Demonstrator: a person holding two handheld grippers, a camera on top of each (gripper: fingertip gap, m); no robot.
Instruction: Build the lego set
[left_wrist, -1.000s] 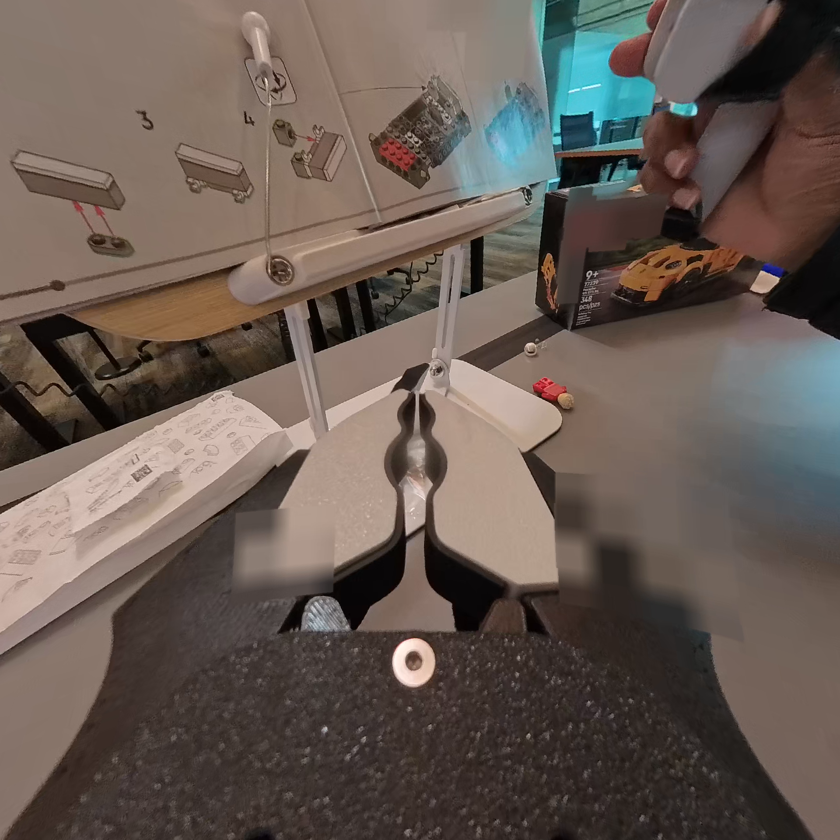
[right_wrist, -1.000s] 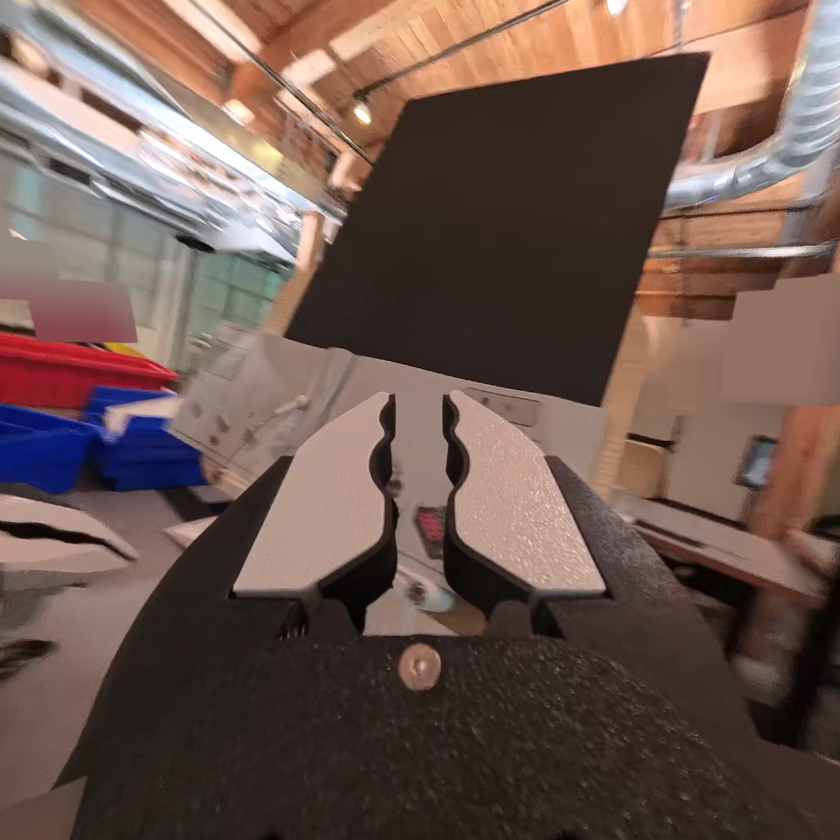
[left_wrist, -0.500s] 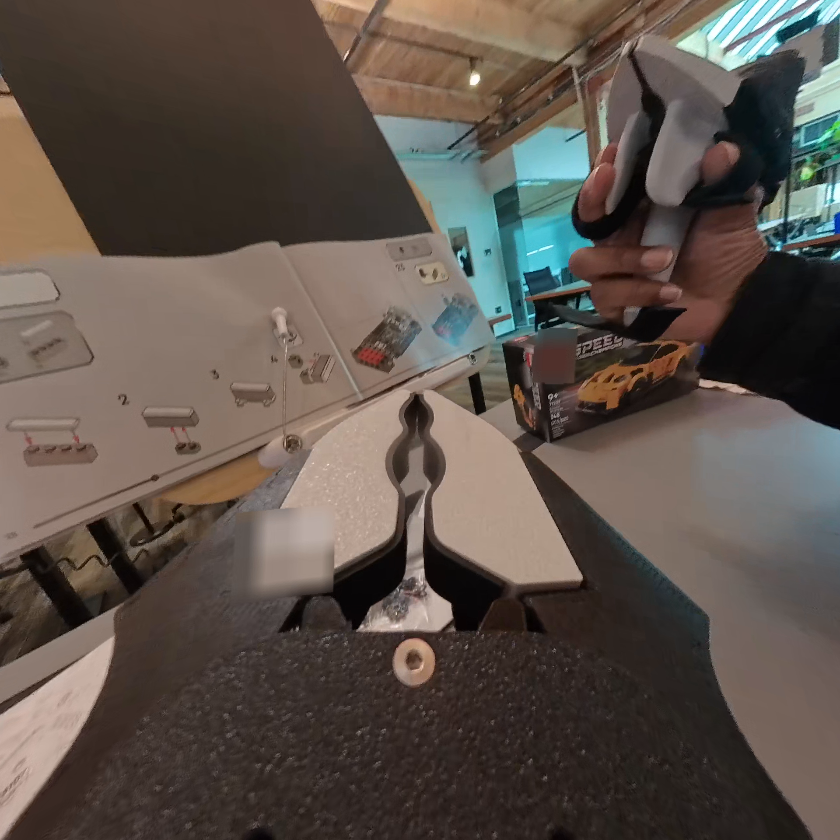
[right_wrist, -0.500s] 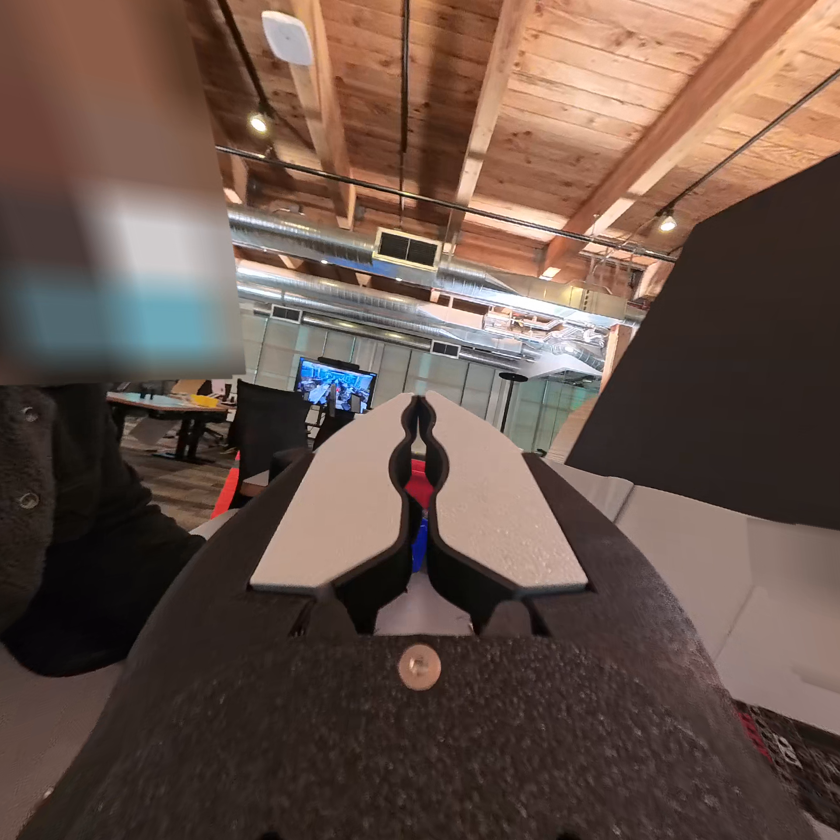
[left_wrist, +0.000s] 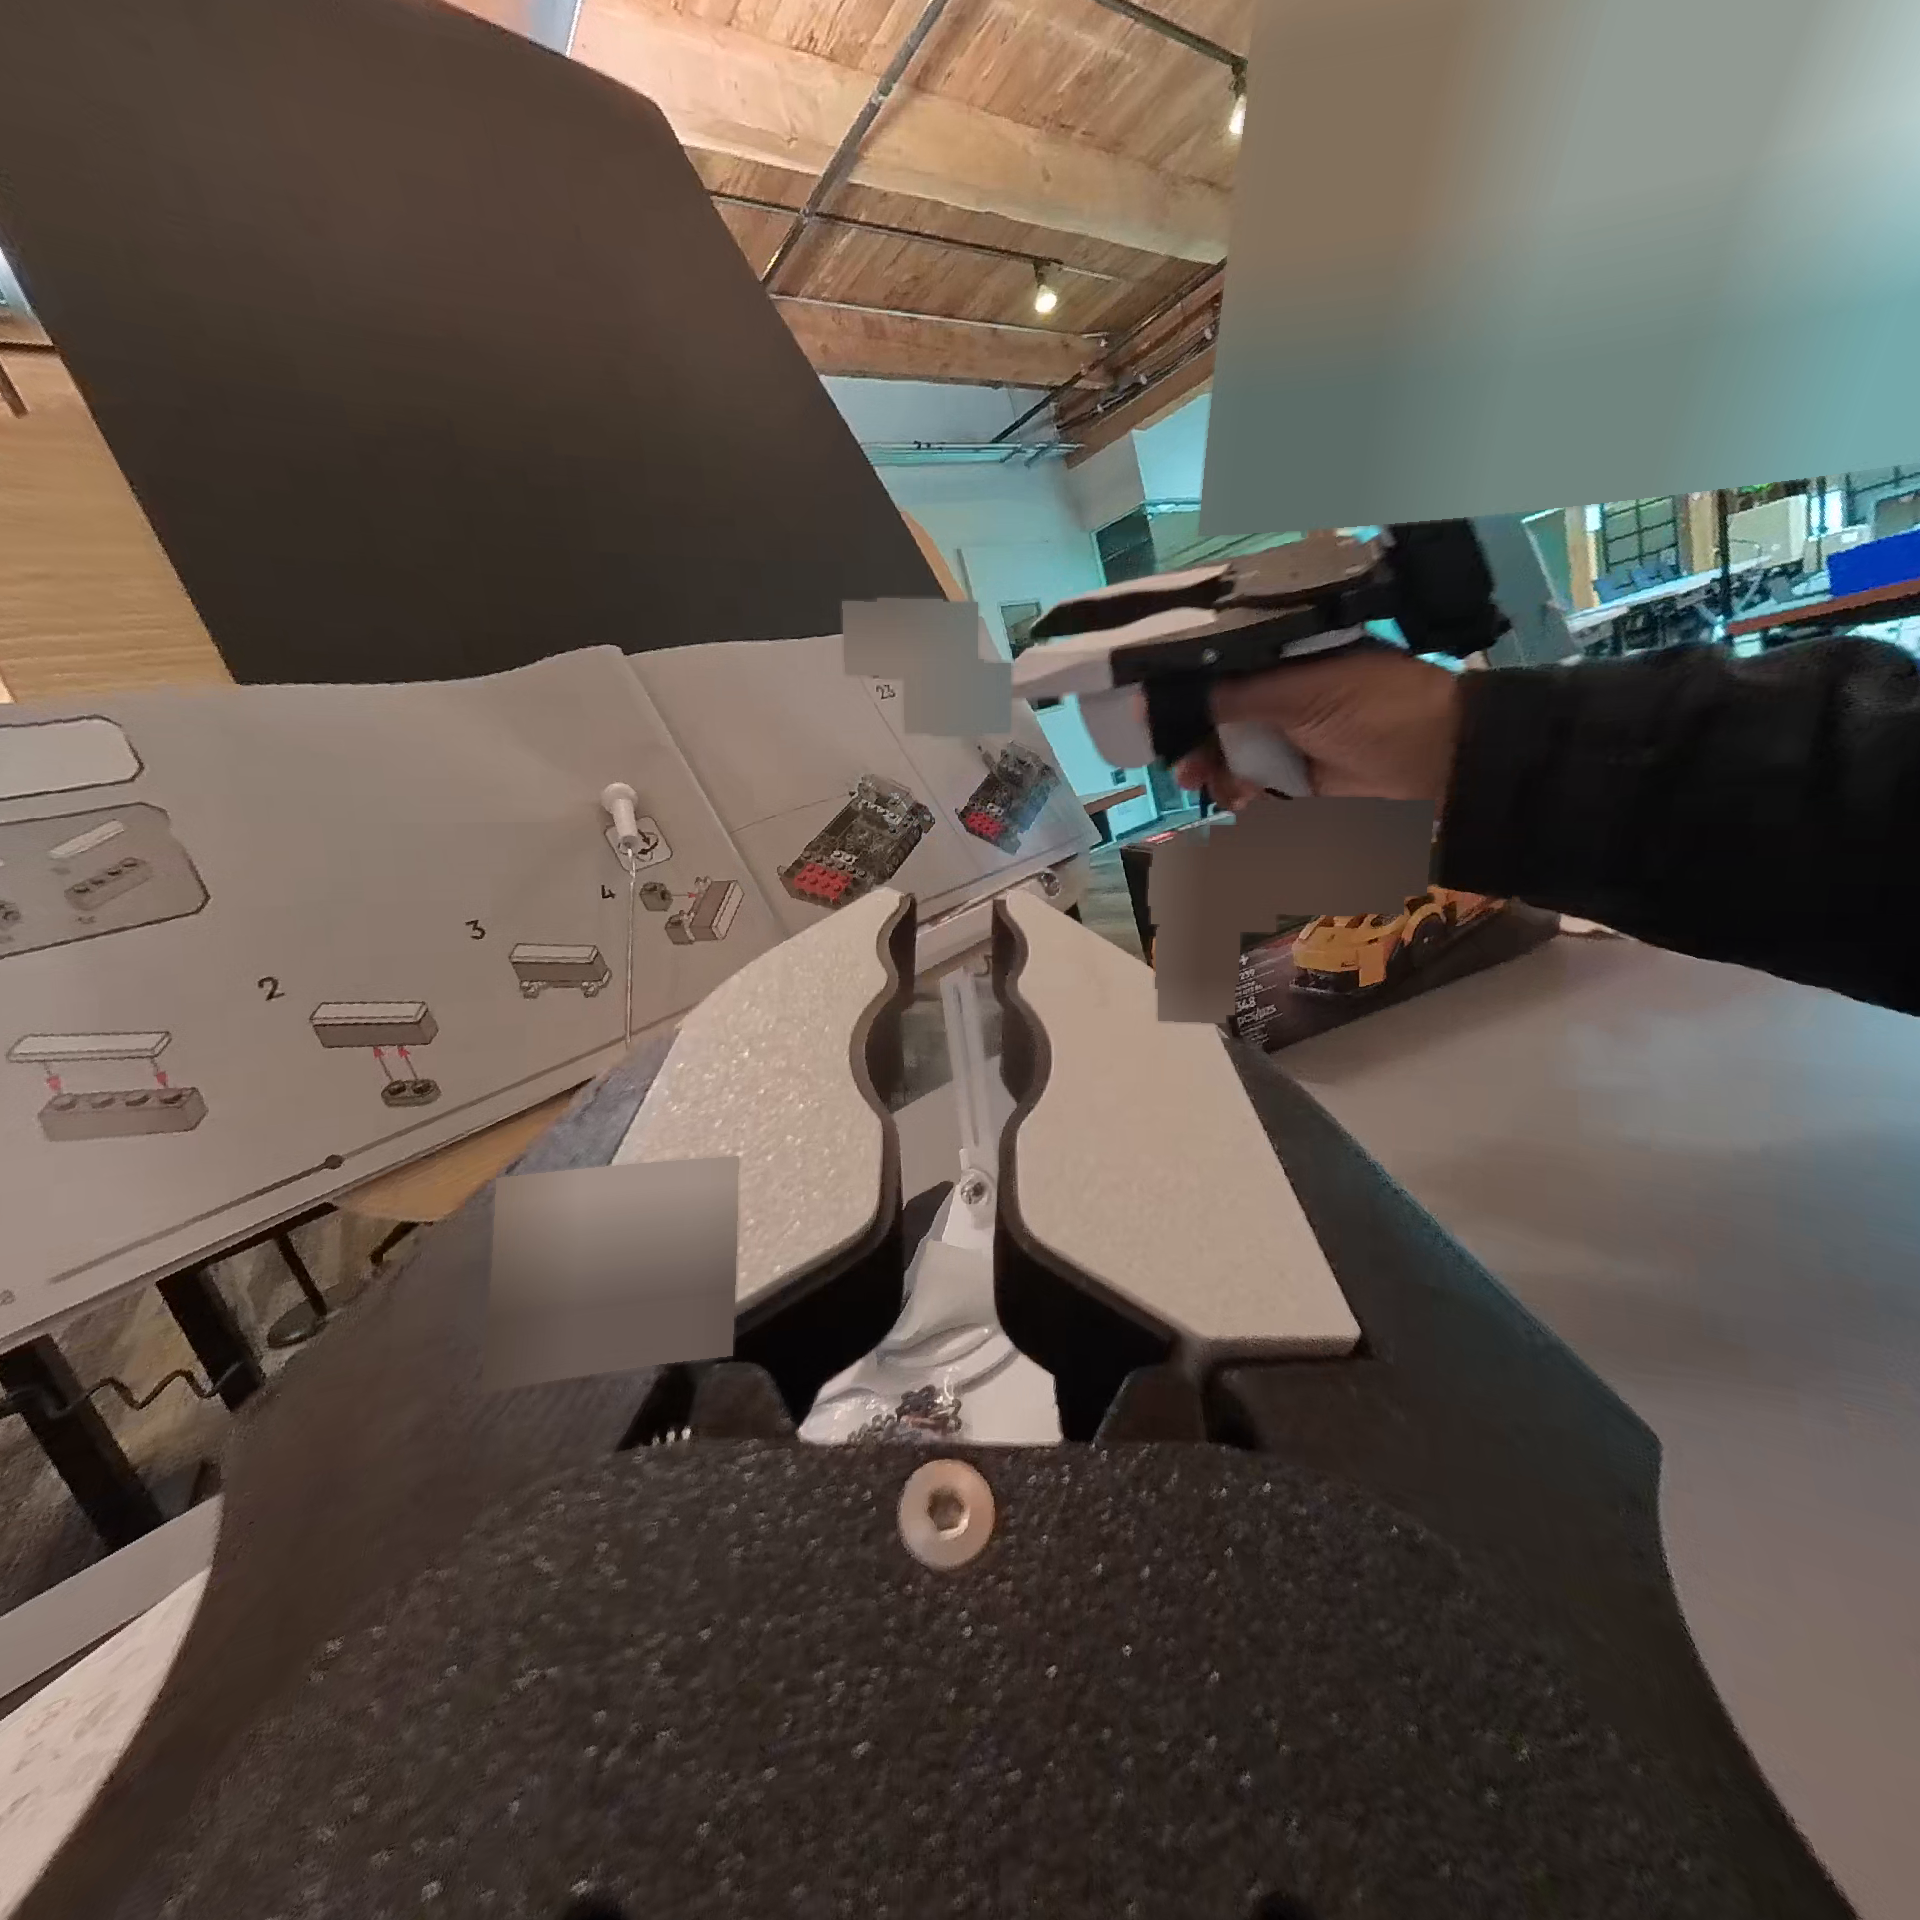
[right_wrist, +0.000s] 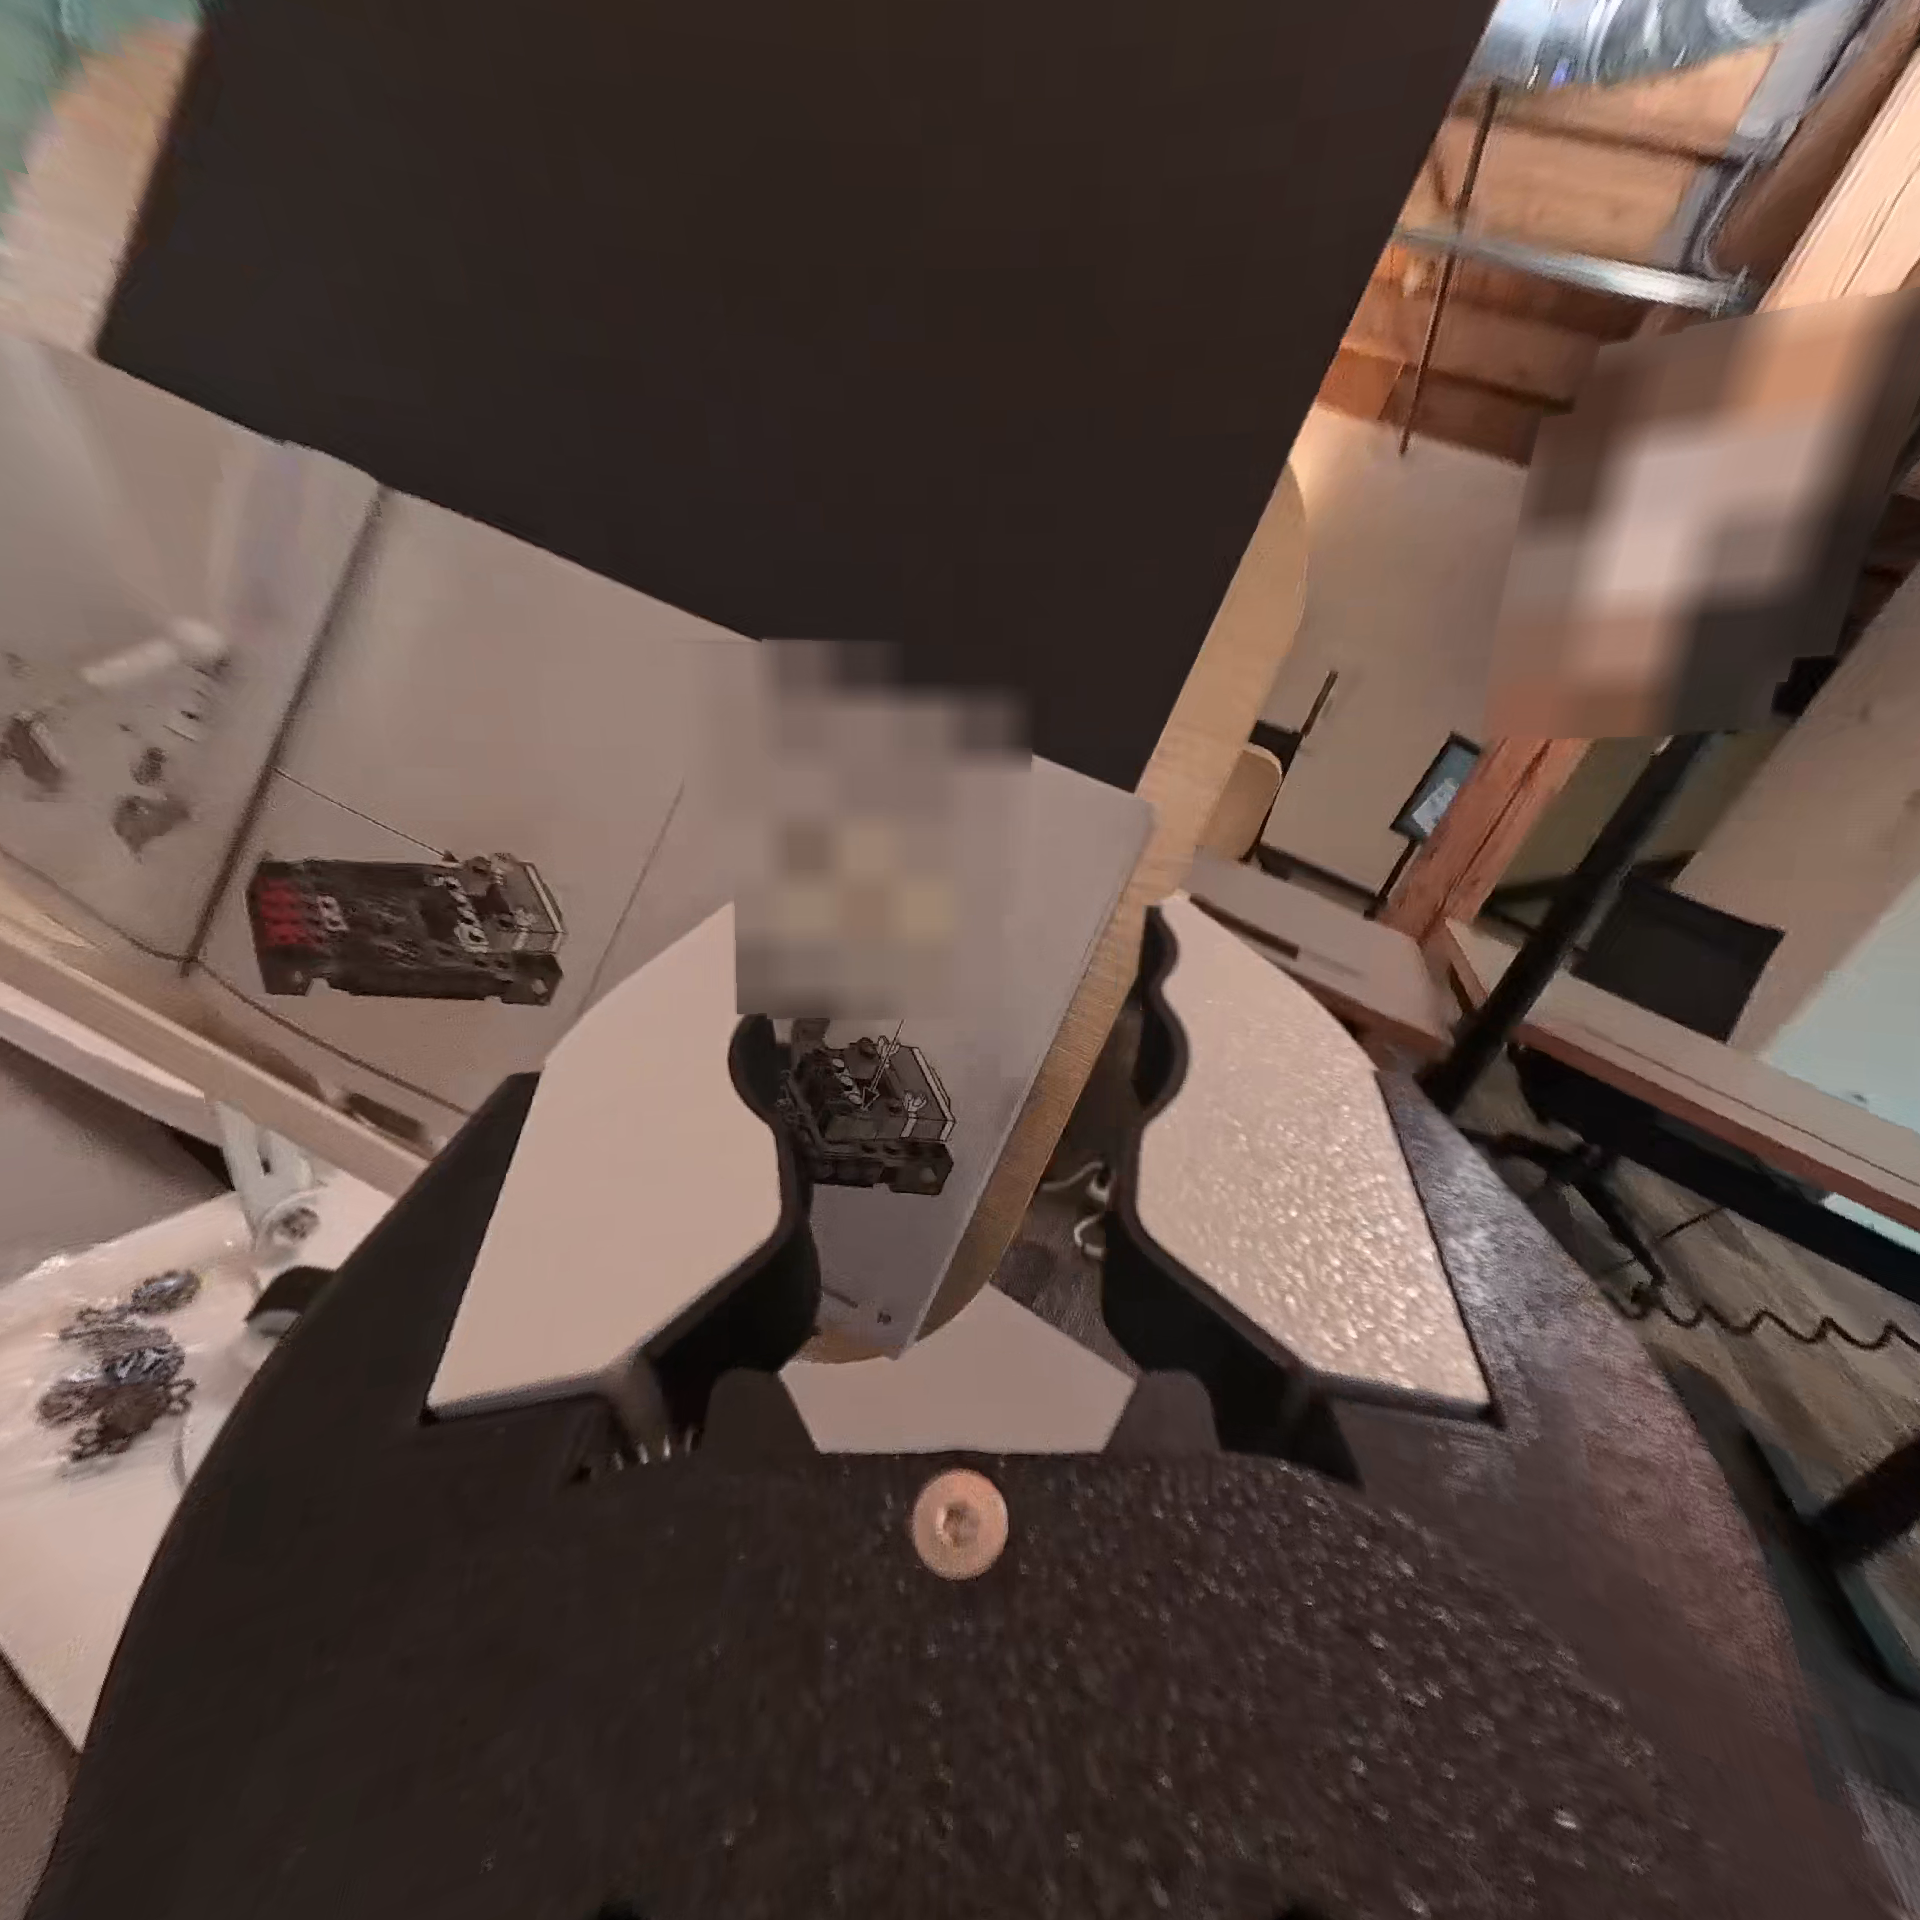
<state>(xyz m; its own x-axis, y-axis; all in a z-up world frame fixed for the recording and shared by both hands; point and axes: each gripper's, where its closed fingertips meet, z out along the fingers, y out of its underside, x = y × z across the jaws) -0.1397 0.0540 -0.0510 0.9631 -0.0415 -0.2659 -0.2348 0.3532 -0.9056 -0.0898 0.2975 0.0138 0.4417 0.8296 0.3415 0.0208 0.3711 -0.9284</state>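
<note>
The open instruction booklet (left_wrist: 364, 883) rests on a white stand in front of a black board (left_wrist: 416, 364). My left gripper (left_wrist: 951, 920) points at the stand's post, its jaws a narrow gap apart and empty. A clear bag of small dark parts (left_wrist: 925, 1392) lies below it. My right gripper (left_wrist: 1034, 655), held by a hand, reaches to the booklet's right edge. In the right wrist view the right gripper (right_wrist: 940, 925) is wide open, with the right page's edge (right_wrist: 997, 1039) between the jaws, not clamped. The bag (right_wrist: 114, 1361) lies at the lower left.
The black lego box with a yellow car picture (left_wrist: 1382, 966) stands on the grey table (left_wrist: 1610, 1247) at the right. A second printed sheet (left_wrist: 62, 1714) lies at the lower left. Other desks and cables lie beyond the table (right_wrist: 1558, 1039). Across from one pair of fingers to the other is roughly 25 cm.
My left gripper has opened a little and dipped slightly. My right gripper swung from pointing upward down to the booklet's right page and opened wide around its edge.
</note>
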